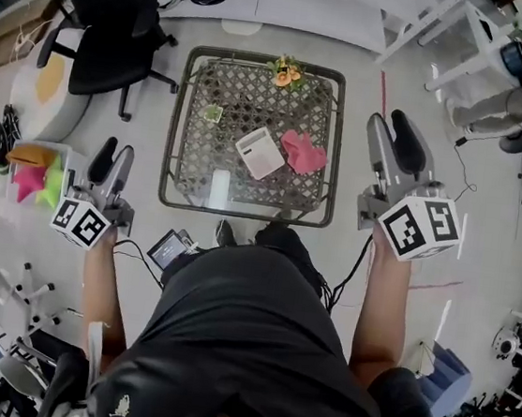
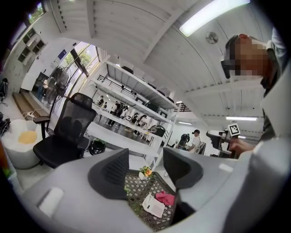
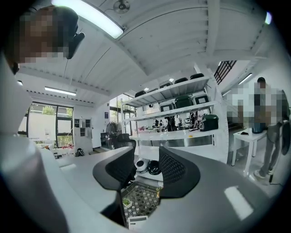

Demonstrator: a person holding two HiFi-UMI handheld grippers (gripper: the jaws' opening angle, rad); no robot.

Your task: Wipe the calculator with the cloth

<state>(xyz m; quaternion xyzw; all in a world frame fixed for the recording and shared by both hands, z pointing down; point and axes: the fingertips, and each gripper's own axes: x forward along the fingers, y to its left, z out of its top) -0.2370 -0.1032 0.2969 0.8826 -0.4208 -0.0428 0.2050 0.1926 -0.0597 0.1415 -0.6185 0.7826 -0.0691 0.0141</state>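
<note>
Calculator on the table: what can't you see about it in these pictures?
- Head view: the white flat calculator is too small; keys and screen unreadable.
- Right gripper view: only one edge shows; the body of the right gripper hides the rest, and the crumpled pink cloth entirely.

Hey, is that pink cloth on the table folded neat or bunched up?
Bunched up. The pink cloth lies in a crumpled heap with uneven edges, beside the calculator on the table.

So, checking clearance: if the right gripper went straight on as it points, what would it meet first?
Nothing near: the right gripper, open and empty, aims over the table at the white shelving across the room, likely first, though depth is unclear.
</note>
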